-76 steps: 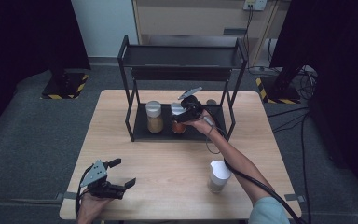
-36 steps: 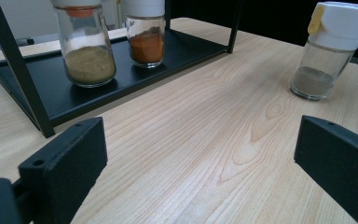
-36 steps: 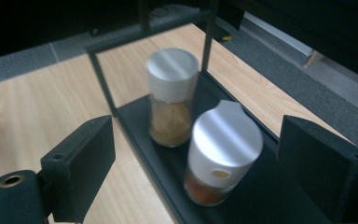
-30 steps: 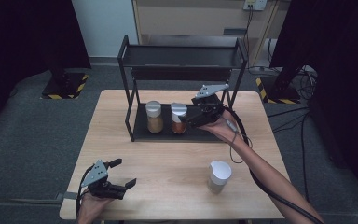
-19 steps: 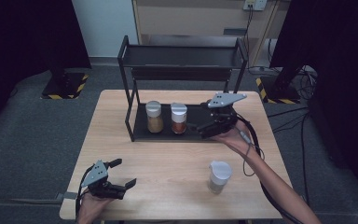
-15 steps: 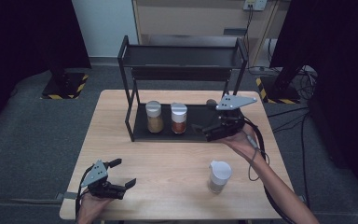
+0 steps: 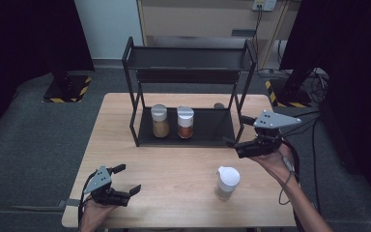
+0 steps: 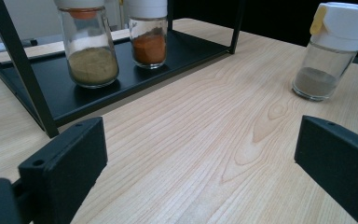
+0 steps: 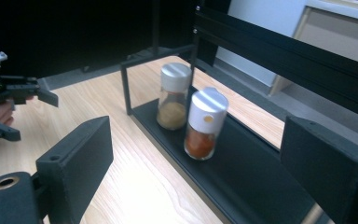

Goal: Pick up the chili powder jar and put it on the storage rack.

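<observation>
The right gripper (image 7: 235, 139) hangs wide open and empty beside the black rack (image 7: 188, 131), whose lower shelf holds the red spice jar (image 7: 185, 123); the left gripper (image 7: 127, 179) rests open, empty, near the table's front edge

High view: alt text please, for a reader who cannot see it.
Two spice jars, one tan and one orange, stand on the lower shelf of a black rack. The right tool hovers open beside it; a third jar stands on the table.
</observation>
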A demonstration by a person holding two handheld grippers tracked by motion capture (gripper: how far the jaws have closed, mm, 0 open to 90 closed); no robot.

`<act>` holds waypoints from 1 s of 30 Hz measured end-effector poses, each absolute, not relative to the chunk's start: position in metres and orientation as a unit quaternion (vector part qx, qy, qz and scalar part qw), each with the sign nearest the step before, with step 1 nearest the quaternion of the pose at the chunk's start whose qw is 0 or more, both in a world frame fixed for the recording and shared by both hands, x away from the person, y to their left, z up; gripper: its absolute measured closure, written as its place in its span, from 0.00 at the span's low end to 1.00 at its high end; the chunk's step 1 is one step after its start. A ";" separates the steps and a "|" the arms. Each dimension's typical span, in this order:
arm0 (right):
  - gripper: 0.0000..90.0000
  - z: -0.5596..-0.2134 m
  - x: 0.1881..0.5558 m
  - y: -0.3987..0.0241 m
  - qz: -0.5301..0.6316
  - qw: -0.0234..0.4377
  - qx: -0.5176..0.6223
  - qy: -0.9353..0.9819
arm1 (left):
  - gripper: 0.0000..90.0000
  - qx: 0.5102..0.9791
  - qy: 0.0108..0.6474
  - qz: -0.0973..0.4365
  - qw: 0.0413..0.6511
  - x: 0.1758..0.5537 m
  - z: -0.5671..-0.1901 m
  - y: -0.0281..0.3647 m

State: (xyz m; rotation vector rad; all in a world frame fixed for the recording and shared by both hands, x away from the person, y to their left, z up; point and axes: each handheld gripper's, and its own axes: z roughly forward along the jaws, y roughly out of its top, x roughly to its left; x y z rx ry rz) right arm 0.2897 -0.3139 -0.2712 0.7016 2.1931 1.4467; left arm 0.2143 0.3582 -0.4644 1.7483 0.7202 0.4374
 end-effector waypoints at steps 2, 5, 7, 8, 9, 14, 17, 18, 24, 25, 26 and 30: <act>0.11 -0.275 0.282 -0.321 0.519 0.213 0.258 0.786 | 0.02 0.743 0.306 0.185 0.566 0.215 -0.465 0.358; 0.11 -0.281 0.274 -0.327 0.517 0.216 0.264 0.785 | 0.01 0.743 0.306 0.185 0.566 0.214 -0.465 0.358; 0.11 -0.287 0.267 -0.332 0.518 0.216 0.268 0.783 | 0.01 0.743 0.306 0.185 0.566 0.214 -0.465 0.358; 0.11 -0.290 0.264 -0.334 0.517 0.214 0.270 0.783 | 0.01 0.742 0.307 0.185 0.566 0.214 -0.465 0.359; 0.11 -0.291 0.262 -0.335 0.516 0.215 0.272 0.783 | 0.01 0.742 0.307 0.185 0.566 0.214 -0.465 0.359; 0.11 -0.305 0.243 -0.351 0.523 0.217 0.286 0.773 | 0.01 0.742 0.307 0.185 0.566 0.214 -0.465 0.359; 0.11 -0.313 0.231 -0.357 0.523 0.225 0.294 0.768 | 0.01 0.742 0.307 0.186 0.566 0.214 -0.464 0.359; 0.11 -0.318 0.226 -0.359 0.523 0.229 0.297 0.766 | 0.01 0.742 0.308 0.187 0.566 0.214 -0.464 0.359; 0.11 -0.338 0.208 -0.367 0.519 0.237 0.312 0.760 | 0.01 0.741 0.309 0.187 0.566 0.213 -0.465 0.359; 0.11 -0.341 0.206 -0.369 0.519 0.239 0.315 0.758 | 0.01 0.741 0.308 0.187 0.566 0.213 -0.464 0.359; 0.11 -0.345 0.203 -0.371 0.521 0.241 0.317 0.755 | 0.01 0.741 0.308 0.188 0.566 0.213 -0.464 0.359; 0.11 -0.355 0.194 -0.375 0.520 0.254 0.329 0.746 | 0.02 0.739 0.307 0.190 0.568 0.212 -0.465 0.359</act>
